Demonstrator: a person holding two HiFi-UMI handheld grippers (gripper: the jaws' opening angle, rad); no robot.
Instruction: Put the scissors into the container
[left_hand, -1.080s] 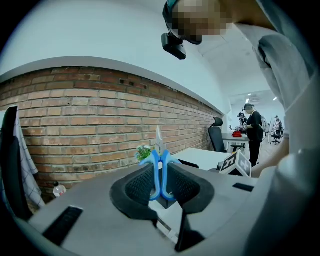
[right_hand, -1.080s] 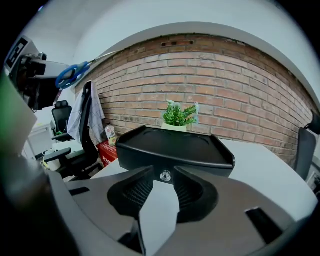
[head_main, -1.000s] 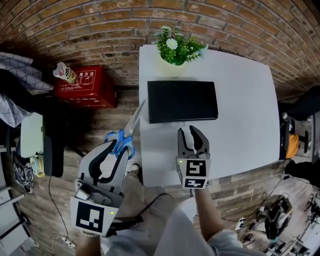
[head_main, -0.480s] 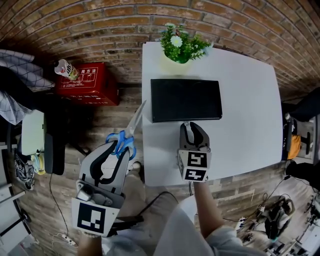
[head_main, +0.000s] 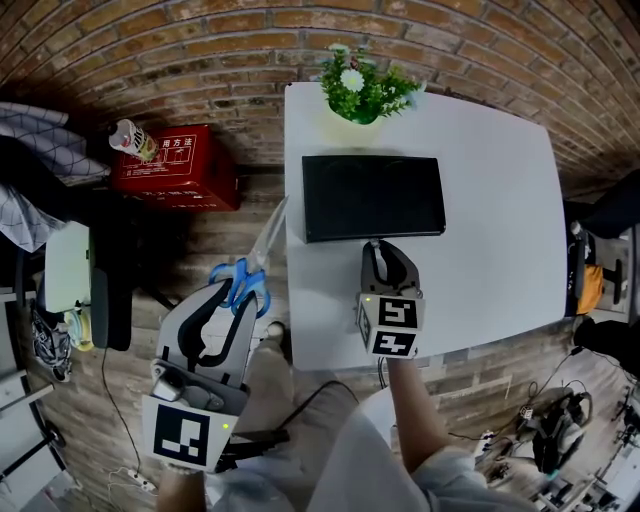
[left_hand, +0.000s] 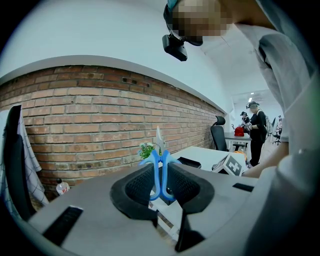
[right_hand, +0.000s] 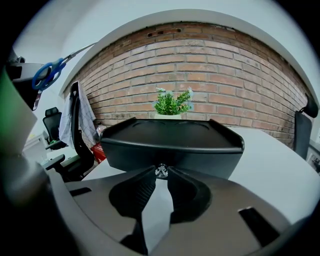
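- A black rectangular container (head_main: 372, 197) lies on the white surface (head_main: 490, 230) at the centre of the head view. Its inside shows only bare black floor.
- A green plant (head_main: 362, 92) stands beyond it, at top centre.
- The blue-handled scissors (head_main: 245, 275) hang off the surface at centre left, over the floor, with the blades aimed at the surface's left edge. The left tongs (head_main: 240, 293) clench the handles.
- The right tongs (head_main: 386, 246) have their tips drawn together at the container's near wall.
- A red box (head_main: 175, 165) at upper left carries white Chinese characters too small to read.
- A second ago the right tongs stood spread, short of the container. The left tongs and scissors are unchanged.
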